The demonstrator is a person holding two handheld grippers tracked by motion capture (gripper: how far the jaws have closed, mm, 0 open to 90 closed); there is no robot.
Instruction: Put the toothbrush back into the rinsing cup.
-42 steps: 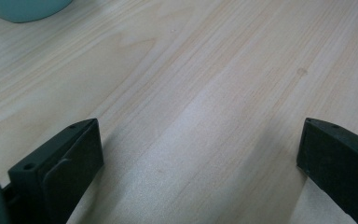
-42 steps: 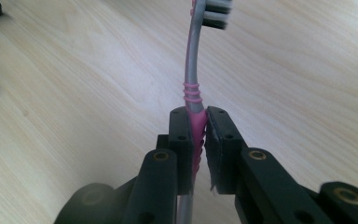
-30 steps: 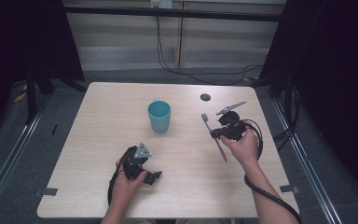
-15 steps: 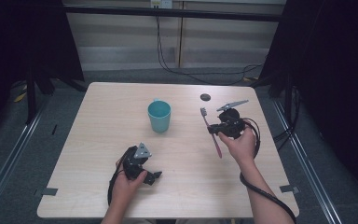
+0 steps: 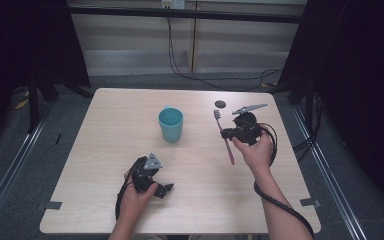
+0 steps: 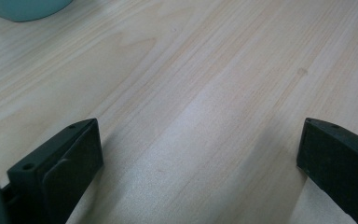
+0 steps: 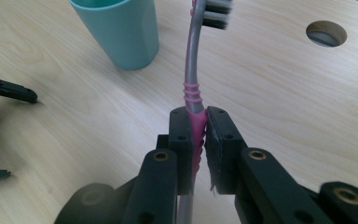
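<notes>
The right gripper (image 7: 199, 135) clenches the light, stiff, slippery toothbrush (image 7: 193, 77) mid-handle, head beyond the jaws; the left gripper (image 6: 200, 154) gapes empty.

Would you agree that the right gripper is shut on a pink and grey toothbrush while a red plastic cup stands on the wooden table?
Not quite: the plastic cup is teal, as the high view shows. The right gripper is shut on the pink and grey toothbrush over the wooden table.
</notes>
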